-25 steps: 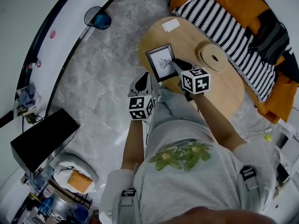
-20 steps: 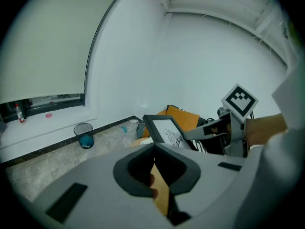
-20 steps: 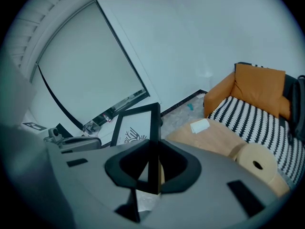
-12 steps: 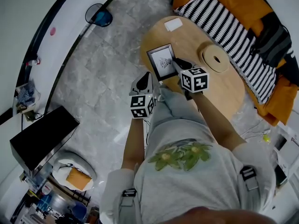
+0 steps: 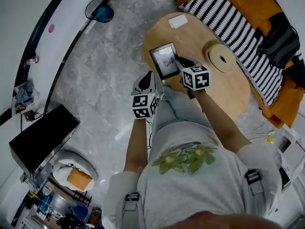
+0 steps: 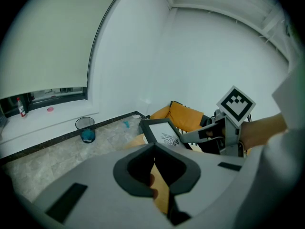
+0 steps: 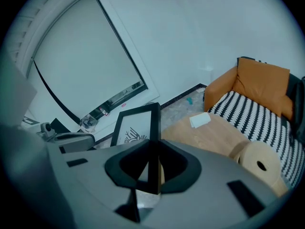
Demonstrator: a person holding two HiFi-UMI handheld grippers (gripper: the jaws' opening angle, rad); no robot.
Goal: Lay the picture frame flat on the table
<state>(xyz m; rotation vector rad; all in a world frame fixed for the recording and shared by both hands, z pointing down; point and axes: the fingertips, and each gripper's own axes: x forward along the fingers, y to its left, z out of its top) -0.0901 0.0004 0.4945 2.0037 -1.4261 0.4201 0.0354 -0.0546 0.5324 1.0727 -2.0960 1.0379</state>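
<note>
The left claw [image 6: 155, 149] hangs closest to the person, clenched on nothing, off the near edge of the oval light wooden counter [image 5: 228, 87] and over the grey marble floor [image 5: 109, 75]. Just beyond, the right claw [image 7: 153, 149] is clamped on the right edge of the black-rimmed picture frame with a white sketch [image 5: 164, 61]. The frame is tilted, not flat, by the counter's near-left edge. Bare wood stretches to its right. Farther off lie a round wooden disc with a centre hole [image 5: 220, 57] and a small white card [image 5: 178, 21] near the far rim.
</note>
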